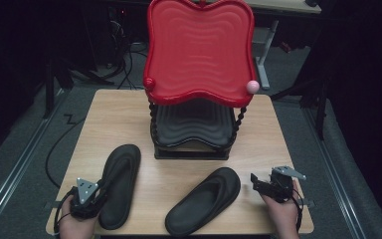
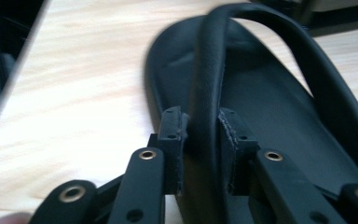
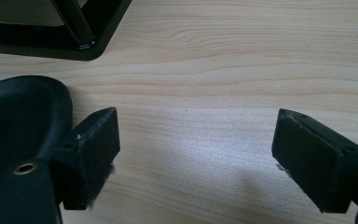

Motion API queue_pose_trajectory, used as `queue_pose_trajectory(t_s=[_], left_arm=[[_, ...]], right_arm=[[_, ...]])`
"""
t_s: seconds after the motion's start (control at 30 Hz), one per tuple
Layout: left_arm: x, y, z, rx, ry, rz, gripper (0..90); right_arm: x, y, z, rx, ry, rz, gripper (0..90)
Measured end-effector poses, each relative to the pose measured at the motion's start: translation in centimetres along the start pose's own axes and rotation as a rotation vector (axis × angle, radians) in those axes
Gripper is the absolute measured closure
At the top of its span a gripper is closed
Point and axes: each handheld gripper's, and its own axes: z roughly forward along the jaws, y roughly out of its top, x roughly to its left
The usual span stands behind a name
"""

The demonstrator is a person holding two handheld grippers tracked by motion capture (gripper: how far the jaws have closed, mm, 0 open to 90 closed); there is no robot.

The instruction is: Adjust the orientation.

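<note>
Two black flip-flops lie on the wooden table. The left flip-flop points away from me, and my left gripper sits at its near left side. In the left gripper view that gripper is shut on the sandal's strap, above the black sole. The right flip-flop lies at a slant near the front edge. My right gripper rests just right of its toe, open; in its own view the right gripper has bare wood between its pads and the sandal's toe beside the left pad.
A two-tier rack stands at the table's middle back: a red wavy tray on top, a black tray below, on twisted black posts. A pink ball caps one corner. The rack's base lies ahead of the right gripper. Dark floor surrounds the table.
</note>
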Motion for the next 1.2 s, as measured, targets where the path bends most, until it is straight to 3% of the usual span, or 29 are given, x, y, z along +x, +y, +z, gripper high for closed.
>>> queue_pose_trajectory(t_s=[0.17,0.27,0.33,0.4,0.43,0.47,0.6,0.63,0.67,0.77,1.0,1.2], left_arm=[[0.3,0.0,0.4,-0.010,-0.007,0.000,68.4],[-0.1,0.6,1.1,-0.011,-0.026,-0.008,54.2],[-0.3,0.7,1.4,-0.008,-0.025,-0.002,53.6],[-0.6,0.8,1.9,-0.002,-0.006,0.021,56.4],[-0.6,0.8,2.0,-0.003,0.008,0.021,59.8],[-0.5,0.9,2.0,-0.005,0.015,0.008,70.7],[-0.1,1.0,1.6,-0.006,0.020,-0.029,73.5],[-0.2,1.1,1.5,-0.011,0.014,-0.035,74.4],[-0.2,1.1,1.3,-0.017,0.009,-0.043,75.2],[-0.5,1.3,0.6,-0.053,-0.007,-0.055,75.9],[-2.2,0.6,-2.5,-0.112,-0.086,-0.053,76.2],[-3.7,0.6,-4.0,-0.164,-0.122,-0.034,76.2]], right_arm=[[0.0,0.0,0.2,0.008,-0.001,0.003,15.3],[0.0,0.0,0.2,0.009,0.000,-0.001,15.4],[0.0,0.0,0.3,0.011,0.000,0.000,15.5],[0.1,-0.1,0.3,0.014,0.001,0.001,15.4],[0.0,0.0,0.4,0.010,0.004,-0.021,15.5],[0.2,-0.1,0.4,0.014,0.004,-0.007,15.4],[0.1,-0.1,0.3,0.013,0.008,-0.007,15.1],[0.0,-0.1,0.4,0.007,0.018,-0.023,15.0],[0.1,-0.1,0.3,0.010,0.029,-0.005,14.9],[0.3,0.1,-0.1,-0.027,0.052,-0.012,15.0],[0.4,0.4,-0.3,-0.061,0.052,-0.016,15.1],[0.9,1.1,-0.2,-0.105,0.082,0.002,14.4]])
